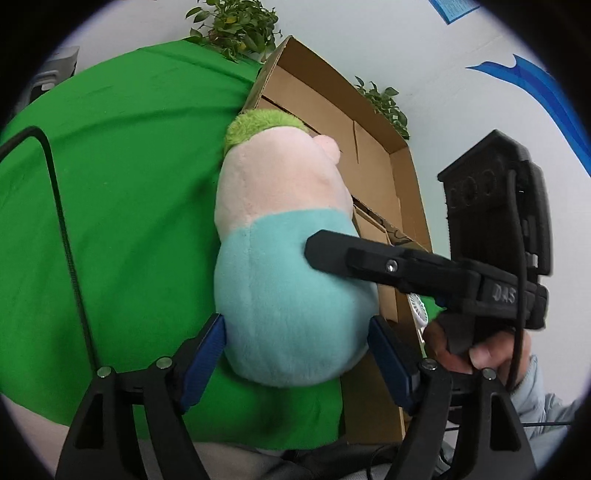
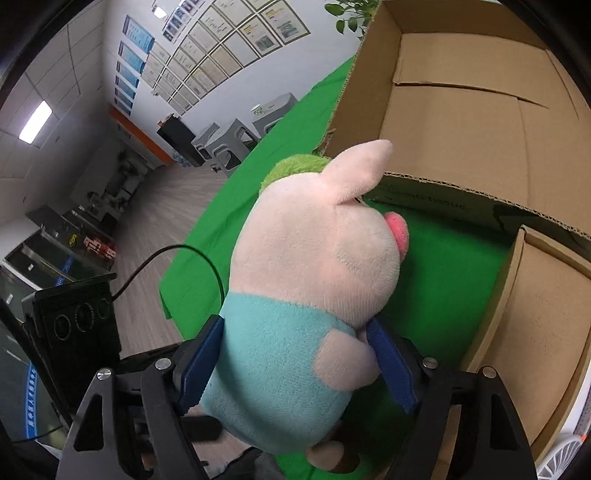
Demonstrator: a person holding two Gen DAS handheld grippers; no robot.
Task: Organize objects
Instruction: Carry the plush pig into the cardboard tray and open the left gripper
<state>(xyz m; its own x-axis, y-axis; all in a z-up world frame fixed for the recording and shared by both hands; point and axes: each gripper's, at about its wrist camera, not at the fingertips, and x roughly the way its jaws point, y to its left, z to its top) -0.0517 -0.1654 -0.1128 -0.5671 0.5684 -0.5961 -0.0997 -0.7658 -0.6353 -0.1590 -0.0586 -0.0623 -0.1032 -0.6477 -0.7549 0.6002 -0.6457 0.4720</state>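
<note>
A plush pig [image 1: 280, 236] with a pink head, green tuft and light blue body hangs over the green cloth [image 1: 110, 221], just in front of an open cardboard box [image 1: 369, 158]. My left gripper [image 1: 295, 321] has its blue pads pressed on both sides of the blue body. One black finger [image 1: 332, 254] of the right gripper lies against the pig's side from the right. In the right wrist view my right gripper [image 2: 295, 325] clamps the pig [image 2: 317, 258] at its blue body, and the snout faces the box [image 2: 461, 122].
A hand [image 1: 480, 354] in a pale sleeve holds the right gripper's handle. Potted plants [image 1: 236, 26] stand behind the box. A white fan-like object [image 2: 561, 458] lies at the box's near corner. Grey stools [image 2: 236, 144] and a wooden floor lie beyond the table's left edge.
</note>
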